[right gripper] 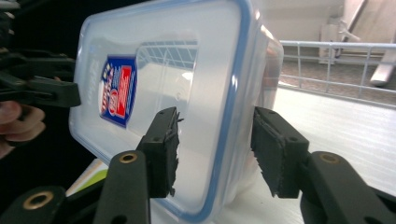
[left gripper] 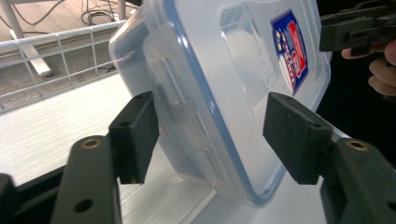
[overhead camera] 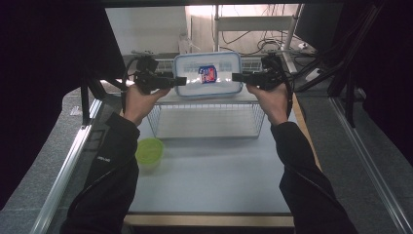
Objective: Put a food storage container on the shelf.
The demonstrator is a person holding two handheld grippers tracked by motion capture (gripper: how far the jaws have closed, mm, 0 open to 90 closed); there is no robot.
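Green cup: small lime-green plastic cup [overhead camera: 148,152] stands nearest the camera on the pale tabletop [overhead camera: 214,170], at the left beside the person's sleeve, well apart from the work.
Left gripper: left gripper [overhead camera: 179,81] reaches level to the box's left short end; in the left gripper view its pads [left gripper: 136,135] straddle the rim with visible gaps on both sides, so it is parted and pressing on nothing.
Box: clear rectangular plastic food box with a blue-rimmed snap lid and a red-and-blue label [overhead camera: 208,74] stands on edge on the top of the white wire rack [overhead camera: 207,119], lid facing the person, between the two grippers.
Right gripper: right gripper [overhead camera: 237,77] meets the right short end; its pads [right gripper: 161,149] bracket the lid edge part-open, one close to the lid face, the other apart. I cannot tell whether it clamps.
Reason: likely each side steadies the upright box.
Room: box bottom sits near the rack's front edge; bare shelf lies behind, open table below.
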